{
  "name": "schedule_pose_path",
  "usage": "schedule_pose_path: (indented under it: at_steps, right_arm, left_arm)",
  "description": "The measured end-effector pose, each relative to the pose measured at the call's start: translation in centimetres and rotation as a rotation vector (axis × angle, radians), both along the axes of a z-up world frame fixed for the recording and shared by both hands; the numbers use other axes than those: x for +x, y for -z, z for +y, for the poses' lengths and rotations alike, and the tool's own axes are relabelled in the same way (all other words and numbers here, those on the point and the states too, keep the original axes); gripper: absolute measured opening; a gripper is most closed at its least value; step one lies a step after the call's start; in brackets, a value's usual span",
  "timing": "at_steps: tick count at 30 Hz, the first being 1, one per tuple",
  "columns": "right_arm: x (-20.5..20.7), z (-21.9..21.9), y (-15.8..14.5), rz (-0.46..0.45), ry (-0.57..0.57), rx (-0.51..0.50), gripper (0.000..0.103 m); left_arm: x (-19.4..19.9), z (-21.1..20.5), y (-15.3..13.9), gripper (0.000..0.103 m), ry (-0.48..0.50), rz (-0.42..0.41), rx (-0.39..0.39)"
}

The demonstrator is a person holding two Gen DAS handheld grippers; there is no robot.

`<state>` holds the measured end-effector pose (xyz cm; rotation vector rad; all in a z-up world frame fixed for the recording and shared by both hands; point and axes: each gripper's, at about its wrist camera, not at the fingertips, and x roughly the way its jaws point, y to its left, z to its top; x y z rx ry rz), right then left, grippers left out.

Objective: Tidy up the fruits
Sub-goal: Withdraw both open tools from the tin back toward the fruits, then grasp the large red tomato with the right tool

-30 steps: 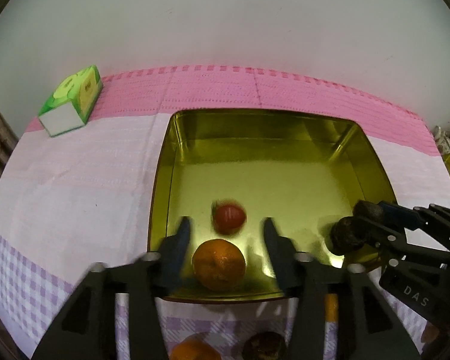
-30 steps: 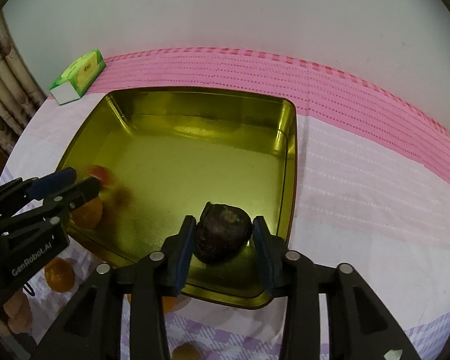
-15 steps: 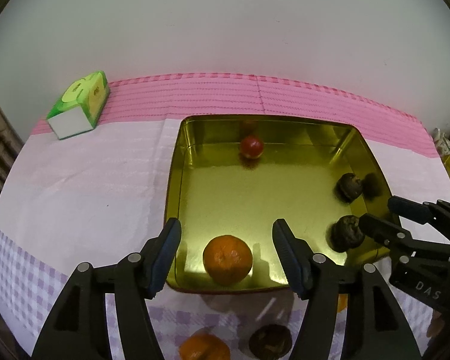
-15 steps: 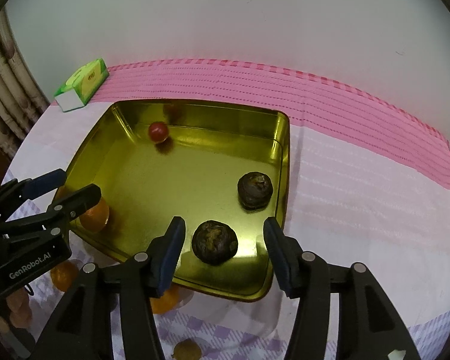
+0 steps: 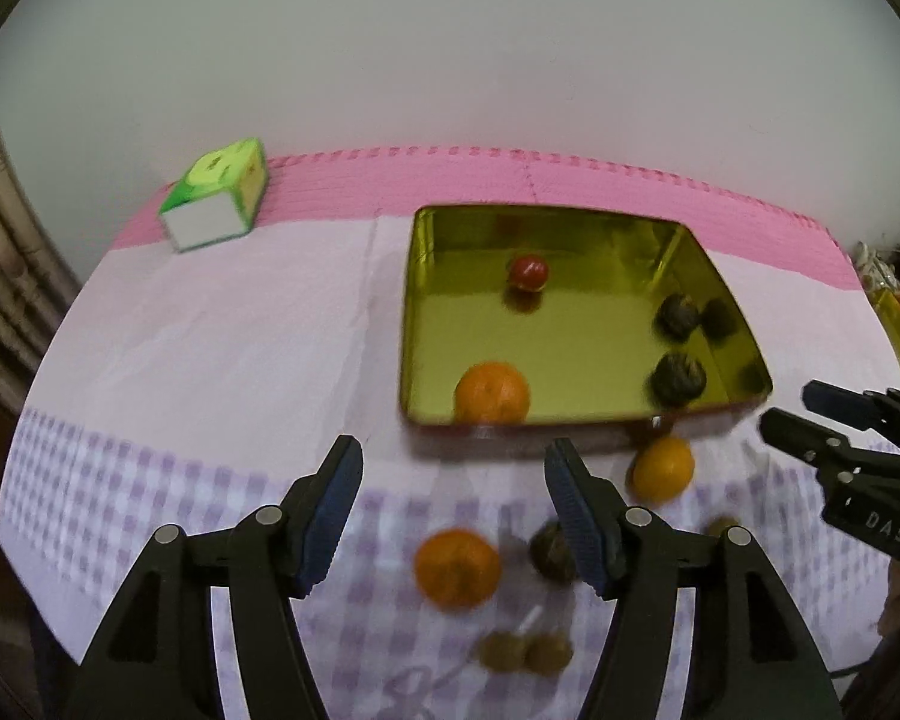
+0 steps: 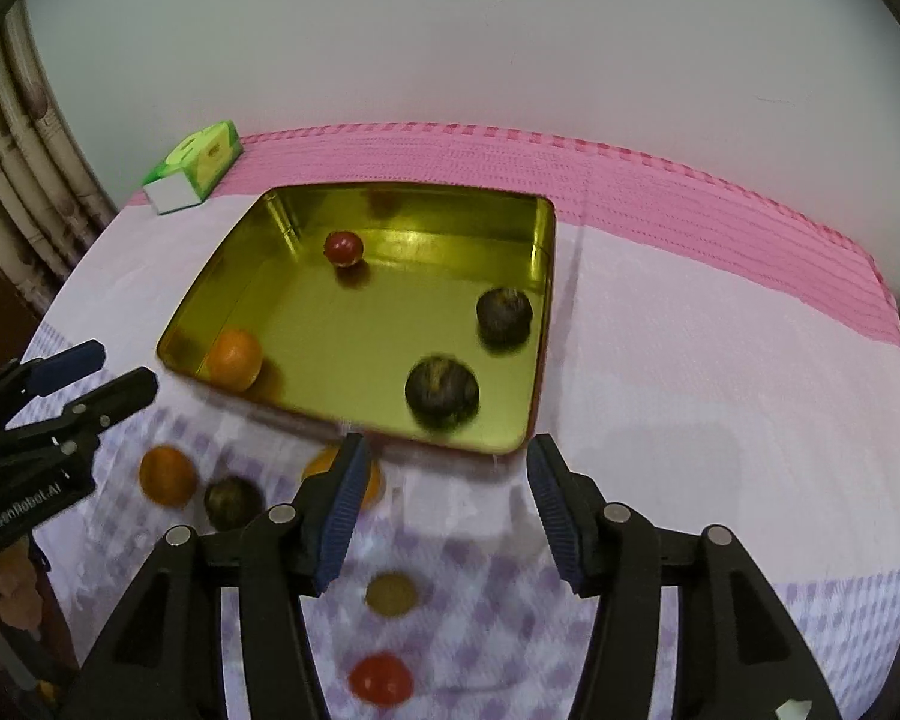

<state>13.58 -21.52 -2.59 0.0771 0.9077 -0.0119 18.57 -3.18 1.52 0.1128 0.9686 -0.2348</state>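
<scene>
A pink-and-lilac checked tablecloth (image 5: 210, 330) covers the table. On it, the square gold metal tin (image 6: 543, 276) holds a round orange (image 6: 234, 359) at its near left, a small red fruit (image 6: 343, 248) far back and two dark wrinkled fruits (image 6: 442, 391) at right. More fruit lies on the cloth nearer. The left gripper (image 5: 453, 510) and the right gripper (image 6: 444, 507) both hover with jaws apart, holding nothing.

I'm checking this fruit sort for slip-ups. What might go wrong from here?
1. The tray is smooth and shallow; the red fruit and the orange sit loose inside and may roll if it is bumped.
2. Round fruit on the cloth, like the orange near the left gripper, could roll away.
</scene>
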Motion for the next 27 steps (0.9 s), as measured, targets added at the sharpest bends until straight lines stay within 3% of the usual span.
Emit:
schedule_pose_path:
  at_steps: [14, 27]
  right_arm:
    - [-8.7, 2.1, 3.5, 0.077, -0.037, 0.017, 0.051]
    - [-9.6, 3.1, 6.4, 0.131, -0.067, 0.035, 0.051]
  left_arm:
    - [-8.3, 2.8, 2.5, 0.064, -0.001, 0.067, 0.008]
    - [-10.0, 0.7, 3.9, 0.064, 0.061, 0.106, 0.007]
